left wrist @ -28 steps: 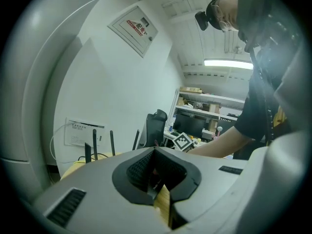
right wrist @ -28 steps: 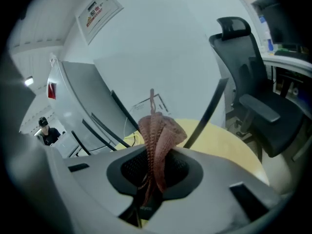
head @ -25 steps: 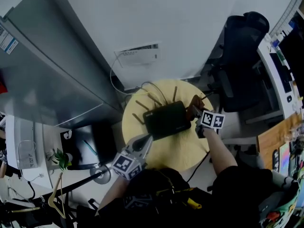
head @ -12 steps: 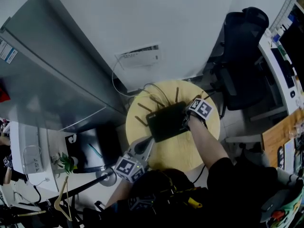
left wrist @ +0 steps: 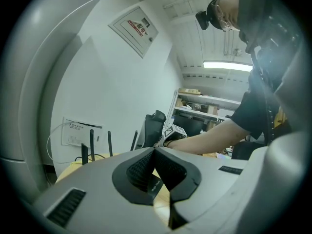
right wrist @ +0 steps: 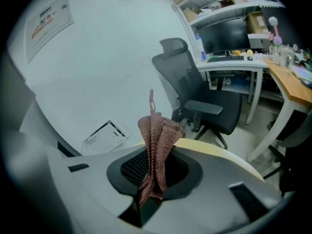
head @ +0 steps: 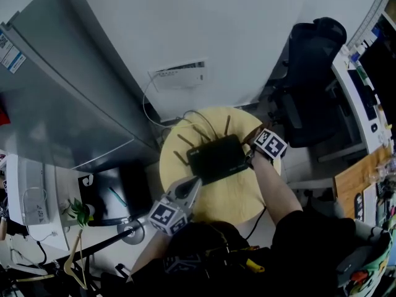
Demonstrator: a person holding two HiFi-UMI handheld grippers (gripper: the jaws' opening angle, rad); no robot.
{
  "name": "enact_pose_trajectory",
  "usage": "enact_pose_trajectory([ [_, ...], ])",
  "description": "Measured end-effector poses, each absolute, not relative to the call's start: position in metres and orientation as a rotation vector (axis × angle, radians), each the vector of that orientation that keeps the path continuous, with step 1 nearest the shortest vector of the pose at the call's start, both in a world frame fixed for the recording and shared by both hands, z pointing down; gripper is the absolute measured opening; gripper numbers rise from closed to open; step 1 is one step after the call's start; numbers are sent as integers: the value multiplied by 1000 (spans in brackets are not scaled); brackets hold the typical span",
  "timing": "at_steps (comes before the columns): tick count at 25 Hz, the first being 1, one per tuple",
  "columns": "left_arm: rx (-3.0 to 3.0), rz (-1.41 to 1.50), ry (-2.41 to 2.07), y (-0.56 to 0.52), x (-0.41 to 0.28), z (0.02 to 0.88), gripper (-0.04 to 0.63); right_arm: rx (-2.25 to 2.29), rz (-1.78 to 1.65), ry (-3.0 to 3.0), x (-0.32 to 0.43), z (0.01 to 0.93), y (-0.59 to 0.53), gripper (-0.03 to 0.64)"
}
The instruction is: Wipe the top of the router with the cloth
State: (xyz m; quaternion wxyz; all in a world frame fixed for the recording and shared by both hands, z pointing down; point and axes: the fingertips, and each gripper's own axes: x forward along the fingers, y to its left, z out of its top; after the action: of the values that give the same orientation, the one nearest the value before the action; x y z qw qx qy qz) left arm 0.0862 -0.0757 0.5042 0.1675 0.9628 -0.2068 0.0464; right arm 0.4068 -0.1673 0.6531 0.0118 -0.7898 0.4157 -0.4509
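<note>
A black router (head: 215,158) with several antennas (left wrist: 91,145) lies on the round yellow table (head: 229,197). My right gripper (head: 250,149) is at the router's right edge, shut on a brown-pink cloth (head: 252,135). In the right gripper view the cloth (right wrist: 157,130) stands up folded between the jaws of the right gripper (right wrist: 156,152). My left gripper (head: 193,183) rests at the router's near left corner. In the left gripper view the left gripper (left wrist: 155,152) has its pads together, with a strip of black router showing beneath them.
A black office chair (head: 312,73) stands to the right behind the table, beside a desk (right wrist: 287,82) with monitors. A white wall box (head: 179,73) with a cable hangs behind the table. A tall grey cabinet (head: 55,98) fills the left.
My right gripper moved left with the cloth onto the router's right side, then drew back a little to the right. The left gripper stayed at the router's corner.
</note>
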Motion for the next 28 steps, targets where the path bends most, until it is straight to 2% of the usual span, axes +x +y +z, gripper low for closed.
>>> enact_pose_trajectory([
  [14, 2746, 118, -552, -71, 94, 497, -9, -2569, -1048, 1473, 453, 586, -157, 63],
  [19, 2753, 99, -522, -65, 107, 493, -8, -2616, -787, 1634, 465, 548, -143, 63],
  [23, 2735, 112, -513, -59, 112, 493, -8, -2495, -879, 1554, 484, 571, -115, 63],
  [28, 2718, 177, -555, -54, 107, 507, -8, -2072, -1026, 1773, 457, 618, -127, 61],
])
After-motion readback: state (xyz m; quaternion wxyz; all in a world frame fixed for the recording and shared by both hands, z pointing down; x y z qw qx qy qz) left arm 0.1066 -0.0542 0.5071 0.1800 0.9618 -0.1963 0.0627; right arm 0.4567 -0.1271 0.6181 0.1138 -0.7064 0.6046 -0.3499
